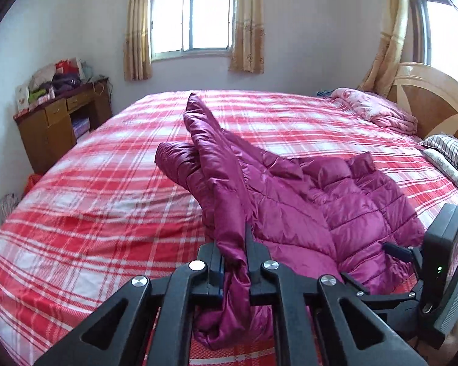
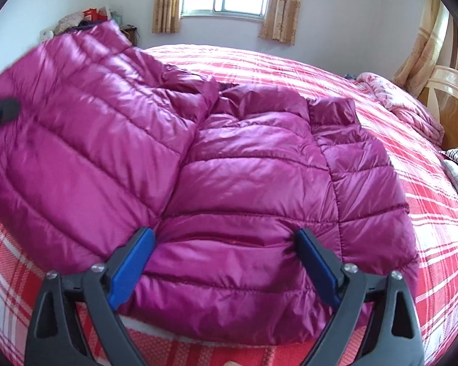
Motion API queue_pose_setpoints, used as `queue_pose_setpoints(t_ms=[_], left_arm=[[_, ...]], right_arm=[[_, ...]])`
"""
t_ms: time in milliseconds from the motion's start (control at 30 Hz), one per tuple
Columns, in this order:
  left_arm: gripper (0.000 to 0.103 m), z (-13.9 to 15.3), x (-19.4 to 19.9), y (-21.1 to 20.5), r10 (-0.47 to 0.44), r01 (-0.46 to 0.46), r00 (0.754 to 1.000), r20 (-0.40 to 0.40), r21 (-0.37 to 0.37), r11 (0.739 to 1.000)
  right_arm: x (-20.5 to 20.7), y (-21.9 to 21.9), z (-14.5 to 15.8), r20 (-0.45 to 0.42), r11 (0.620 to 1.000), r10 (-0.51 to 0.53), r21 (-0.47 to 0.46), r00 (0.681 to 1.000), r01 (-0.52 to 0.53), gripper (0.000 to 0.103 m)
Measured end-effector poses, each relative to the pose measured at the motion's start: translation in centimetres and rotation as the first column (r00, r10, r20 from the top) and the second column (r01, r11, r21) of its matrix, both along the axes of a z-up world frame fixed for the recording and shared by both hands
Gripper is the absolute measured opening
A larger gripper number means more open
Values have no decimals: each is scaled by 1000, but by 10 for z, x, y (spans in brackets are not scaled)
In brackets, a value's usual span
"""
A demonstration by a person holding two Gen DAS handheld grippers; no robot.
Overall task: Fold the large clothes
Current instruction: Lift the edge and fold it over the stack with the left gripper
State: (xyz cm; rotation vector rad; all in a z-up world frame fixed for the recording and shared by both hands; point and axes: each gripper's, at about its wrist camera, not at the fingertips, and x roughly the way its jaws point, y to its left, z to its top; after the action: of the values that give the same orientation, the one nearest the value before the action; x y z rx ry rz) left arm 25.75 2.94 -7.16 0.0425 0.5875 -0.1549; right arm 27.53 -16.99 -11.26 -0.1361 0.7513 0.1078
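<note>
A magenta quilted down jacket lies spread on a bed with a red and white plaid sheet. My left gripper is shut on a fold of the jacket's edge and holds that side lifted off the sheet, with a sleeve trailing toward the far side. In the right wrist view the raised panel fills the left, and the rest of the jacket lies flat. My right gripper stands open over the near hem. Its blue pads sit on either side of a wide band of fabric.
A wooden desk piled with bags stands at the far left by the wall. A pink quilt and a striped pillow lie by the headboard on the right. The plaid sheet extends beyond the jacket.
</note>
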Motion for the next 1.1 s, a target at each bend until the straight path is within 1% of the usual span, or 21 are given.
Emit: queue_pose_setpoints(t_ms=[33, 133, 233, 333, 433, 500, 567, 700, 900, 1000, 1100], left_arm=[[8, 9, -4, -10, -20, 20, 1000, 24, 24, 1000], [7, 31, -13, -38, -91, 87, 994, 67, 59, 994], [7, 44, -16, -63, -156, 148, 983, 95, 90, 985], [7, 52, -15, -93, -212, 197, 971, 113, 129, 972], [7, 54, -12, -124, -267, 248, 957, 117, 157, 956], [7, 53, -10, -145, -302, 281, 947, 110, 172, 944], [7, 50, -9, -167, -333, 311, 937, 101, 188, 932], [7, 35, -7, -207, -390, 368, 919, 65, 217, 904], [7, 3, -6, -260, -461, 437, 887, 17, 284, 853], [7, -17, -2, -280, -469, 443, 883, -3, 332, 833], [8, -35, 3, -296, -465, 439, 885, -21, 368, 820]], right_arm=[[-4, -4, 5, 9, 1000, 2, 14, 1000, -2, 90], [-18, -18, 24, 58, 999, -3, 44, 998, 1, 90], [-25, -36, 35, 83, 999, -35, 27, 996, 33, 90], [-26, -60, 36, 80, 994, -111, 12, 991, 110, 90], [-25, -94, 30, 56, 981, -190, 39, 980, 188, 90], [-26, -112, 23, 33, 973, -225, 59, 974, 223, 90], [-27, -126, 18, 20, 965, -256, 63, 967, 254, 90], [-33, -151, 9, -16, 949, -298, 102, 954, 298, 90], [-46, -190, -4, -41, 916, -374, 142, 926, 376, 90], [-48, -206, -15, -66, 899, -403, 158, 913, 408, 90], [-52, -208, -16, -50, 900, -407, 150, 912, 410, 88]])
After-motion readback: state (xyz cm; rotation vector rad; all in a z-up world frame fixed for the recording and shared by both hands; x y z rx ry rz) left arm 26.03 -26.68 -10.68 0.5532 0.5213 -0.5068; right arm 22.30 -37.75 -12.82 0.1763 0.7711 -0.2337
